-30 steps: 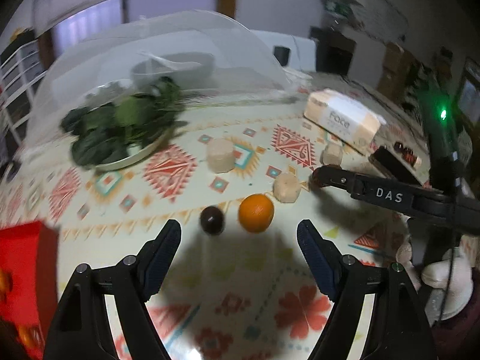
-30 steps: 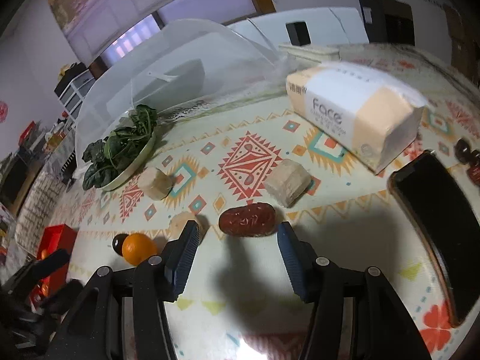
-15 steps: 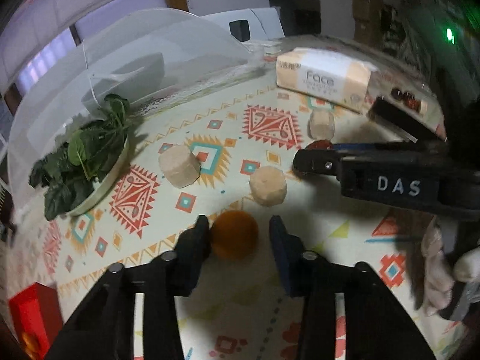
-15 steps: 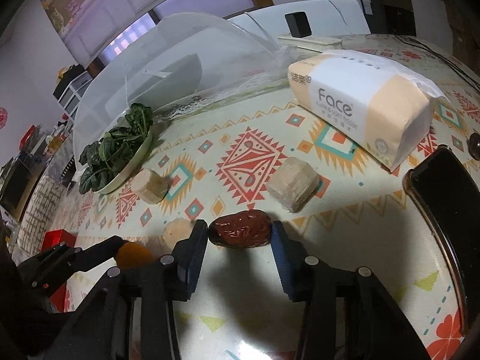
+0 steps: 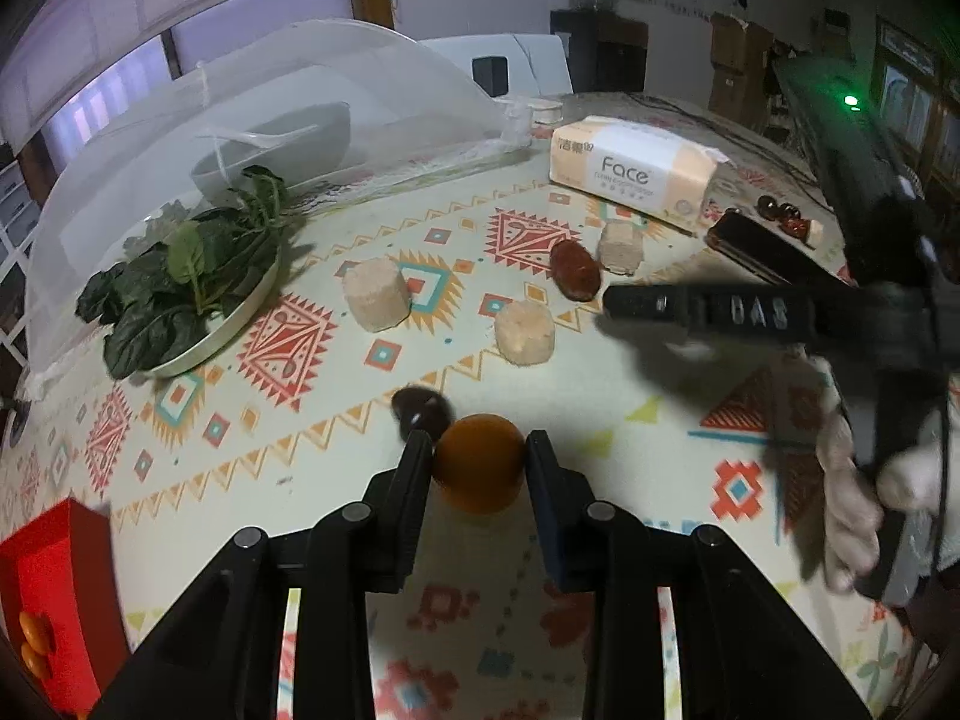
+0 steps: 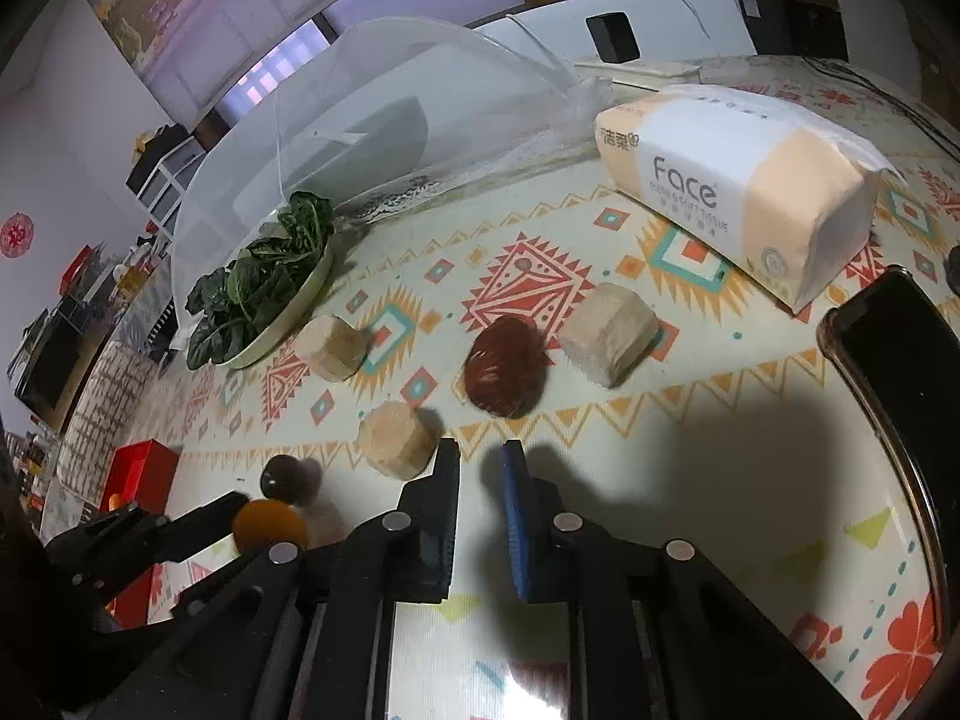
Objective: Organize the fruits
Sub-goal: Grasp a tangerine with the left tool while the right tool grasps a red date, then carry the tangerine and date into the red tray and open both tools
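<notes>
The patterned tablecloth (image 5: 600,420) is spread beneath everything, with the clear mesh food cover (image 5: 270,96) and the plate of dark leafy greens (image 5: 180,282) at its far side. The wrapped pack of facial tissue (image 6: 738,192) is seen just behind the wrinkled dark-red date (image 6: 507,366), which lies loose on the cloth between pale cylindrical blocks (image 6: 606,333). The round orange fruit (image 5: 478,461) is clasped between the fingers of the left gripper (image 5: 478,456), both pads pressed to its sides. A small dark round fruit (image 5: 420,408) is sitting just beyond the left finger, touching or nearly so.

The right gripper (image 6: 480,474) is drawn narrow, nothing held between its fingers; the date is lying just ahead of the tips, apart from them.

For a clean lift, the orange is best raised straight up with steady pressure, so the dark fruit is not nudged into rolling. The right fingers would need to be widened and set either side of the date before being closed.
</notes>
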Demonstrator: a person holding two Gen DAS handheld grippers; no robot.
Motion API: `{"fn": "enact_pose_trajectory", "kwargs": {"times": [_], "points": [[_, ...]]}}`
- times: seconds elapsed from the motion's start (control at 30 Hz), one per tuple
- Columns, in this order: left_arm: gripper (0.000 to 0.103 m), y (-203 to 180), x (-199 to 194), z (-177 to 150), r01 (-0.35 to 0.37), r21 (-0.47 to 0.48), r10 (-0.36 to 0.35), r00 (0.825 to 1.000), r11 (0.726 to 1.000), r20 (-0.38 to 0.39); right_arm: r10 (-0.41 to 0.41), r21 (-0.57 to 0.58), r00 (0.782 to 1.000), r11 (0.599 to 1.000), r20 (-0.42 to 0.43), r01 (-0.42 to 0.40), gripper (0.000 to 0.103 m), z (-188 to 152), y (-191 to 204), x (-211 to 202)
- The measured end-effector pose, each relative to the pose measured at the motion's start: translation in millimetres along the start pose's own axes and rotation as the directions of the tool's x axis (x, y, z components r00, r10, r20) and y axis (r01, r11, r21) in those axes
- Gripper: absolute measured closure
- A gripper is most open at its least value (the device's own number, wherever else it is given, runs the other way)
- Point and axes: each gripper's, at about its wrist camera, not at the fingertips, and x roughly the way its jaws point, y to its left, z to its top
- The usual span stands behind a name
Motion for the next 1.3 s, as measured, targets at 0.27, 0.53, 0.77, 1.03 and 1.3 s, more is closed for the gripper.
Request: {"fn": "enact_pose_trajectory", "kwargs": {"times": [0.27, 0.53, 0.77, 1.03, 1.3], "points": [[0.072, 17.7, -37.5, -18.6, 0.04, -0.115, -0.033, 0.998, 0.993, 0.056, -0.025, 0.023, 0.999, 0.999, 0.04, 0.024, 0.052, 19.0, -1.3, 0.5], [0.072, 35.8, -61.0, -37.9, 0.035, -0.194, -0.019, 0.996, 0.98, 0.085, -0.14, -0.055, 0.99, 0.989, 0.009, 0.141, 0.069, 26.2, 18.5, 35.9], [0.072, 69.8, -85.4, -63.1, 0.039, -0.321, 0.0, 0.993, 0.946, 0.121, -0.143, -0.061, 0.99, 0.988, 0.018, 0.144, 0.07, 19.6, 23.4, 20.6], [0.072, 125.8, -128.8, -106.7, -0.018, -0.479, 0.112, 0.979, 0.878, 0.168, -0.042, -0.14, 0.998, 0.989, 0.036, 0.047, 0.07, 3.3, 88.7, -14.3], [0.072, 195.7, -166.1, -165.9, -0.106, -0.637, 0.255, 0.956, 0.763, 0.146, 0.114, -0.332, 0.992, 0.935, -0.06, -0.128, 0.07, -47.4, 214.5, -8.7]]}}
